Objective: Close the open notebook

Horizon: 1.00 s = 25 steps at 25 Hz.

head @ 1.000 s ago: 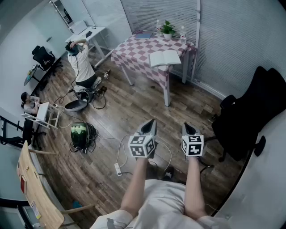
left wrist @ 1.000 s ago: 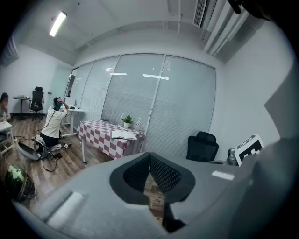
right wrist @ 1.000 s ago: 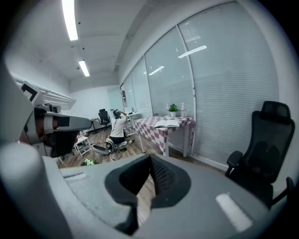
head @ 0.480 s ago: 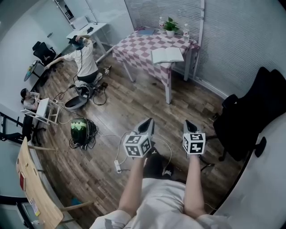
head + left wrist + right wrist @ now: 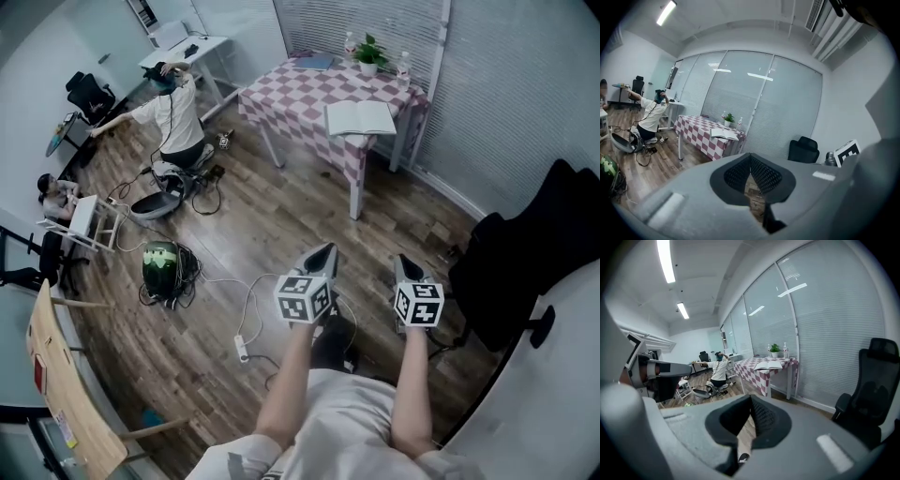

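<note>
closer now: my left tool (image 5: 322,251) and right tool (image 5: 401,261), both clenched and empty, have edged toward the surface (image 5: 291,98). the notebook (image 5: 360,119) lies open there, well apart. it looks light and floppy; i'd lift one cover's outer edge.

The open white paper notebook (image 5: 360,119) has smooth, matt pages. It lies near the front edge of the table draped in pink-and-white checked cloth (image 5: 300,94), and the cloth hangs soft and matt over the sides. The brown wood-plank floor (image 5: 281,216) carries a low sheen with pale reflections. The black office chair (image 5: 516,253) looks like dull, matt fabric. The left gripper (image 5: 750,156) and right gripper (image 5: 751,398) have smooth, matt grey plastic shells. Their black pads (image 5: 765,174) are finely dimpled and look like rubber. The pale wooden board (image 5: 70,394) looks smooth.
</note>
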{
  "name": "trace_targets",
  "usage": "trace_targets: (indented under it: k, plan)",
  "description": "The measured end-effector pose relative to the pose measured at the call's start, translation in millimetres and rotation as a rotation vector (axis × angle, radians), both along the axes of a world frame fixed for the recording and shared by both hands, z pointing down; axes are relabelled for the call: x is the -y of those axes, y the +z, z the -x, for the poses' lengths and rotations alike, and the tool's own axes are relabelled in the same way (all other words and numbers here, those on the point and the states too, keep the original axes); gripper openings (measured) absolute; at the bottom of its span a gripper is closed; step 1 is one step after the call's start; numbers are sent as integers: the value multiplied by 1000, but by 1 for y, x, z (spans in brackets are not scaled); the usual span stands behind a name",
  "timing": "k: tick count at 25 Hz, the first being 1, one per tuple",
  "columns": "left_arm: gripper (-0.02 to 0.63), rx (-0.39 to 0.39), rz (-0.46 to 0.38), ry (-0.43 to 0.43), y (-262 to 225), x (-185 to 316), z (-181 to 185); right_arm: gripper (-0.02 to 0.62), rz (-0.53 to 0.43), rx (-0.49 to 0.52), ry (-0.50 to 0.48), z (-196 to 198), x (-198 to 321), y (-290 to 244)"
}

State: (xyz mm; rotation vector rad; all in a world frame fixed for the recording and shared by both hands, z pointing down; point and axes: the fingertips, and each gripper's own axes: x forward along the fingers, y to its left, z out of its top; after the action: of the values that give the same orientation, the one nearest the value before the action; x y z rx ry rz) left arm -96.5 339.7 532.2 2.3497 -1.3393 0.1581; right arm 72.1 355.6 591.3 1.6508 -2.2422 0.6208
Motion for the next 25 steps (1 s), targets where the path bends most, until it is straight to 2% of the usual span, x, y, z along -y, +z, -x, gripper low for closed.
trace_targets:
  k: [3, 7, 16, 20, 22, 25]
  plan:
    - [8, 8, 3, 1, -6, 24, -3, -1, 30, 13, 6, -5, 22, 1]
    - [8, 24, -14, 2, -17, 58, -4, 0, 14, 22, -22, -1, 59, -12]
    - [8, 35, -1, 9, -22, 118, 24, 0, 22, 18, -132, 52, 132, -17]
    - [8, 52, -22, 42, -36, 147, 27, 0, 13, -64, -198, 71, 157, -18]
    - [8, 72, -50, 71, -43, 159, 28, 0, 23, -88, -197, 77, 169, -14]
    - [8, 85, -61, 92, -42, 182, 36, 0, 13, -66, -167, 81, 193, -17]
